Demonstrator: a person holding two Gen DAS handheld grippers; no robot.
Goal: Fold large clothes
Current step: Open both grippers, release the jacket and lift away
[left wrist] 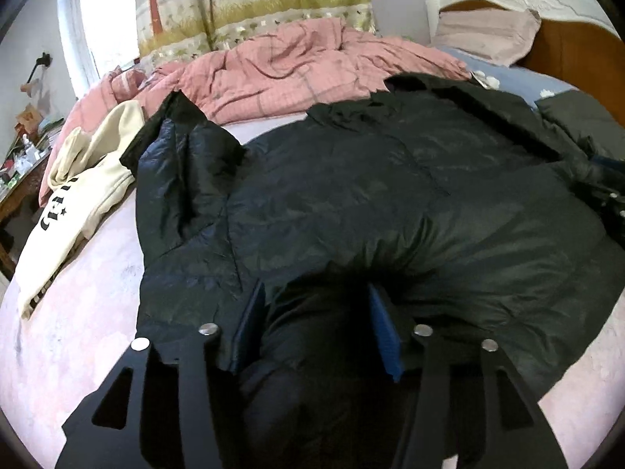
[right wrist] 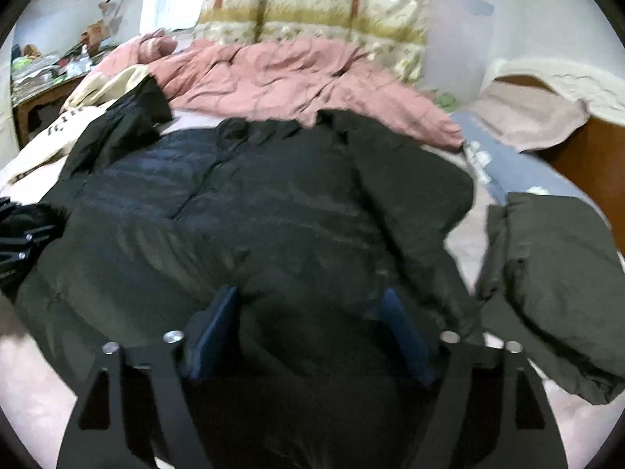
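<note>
Your left gripper [left wrist: 316, 305] and right gripper [right wrist: 308, 312] both stand parted, pads clear, over the black jacket's [left wrist: 351, 195] near edge.

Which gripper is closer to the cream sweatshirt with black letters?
Left. The left gripper is over the black puffer jacket on the side where the cream sweatshirt lies just past the jacket's edge. The right gripper works further along, toward the pillow end.
</note>
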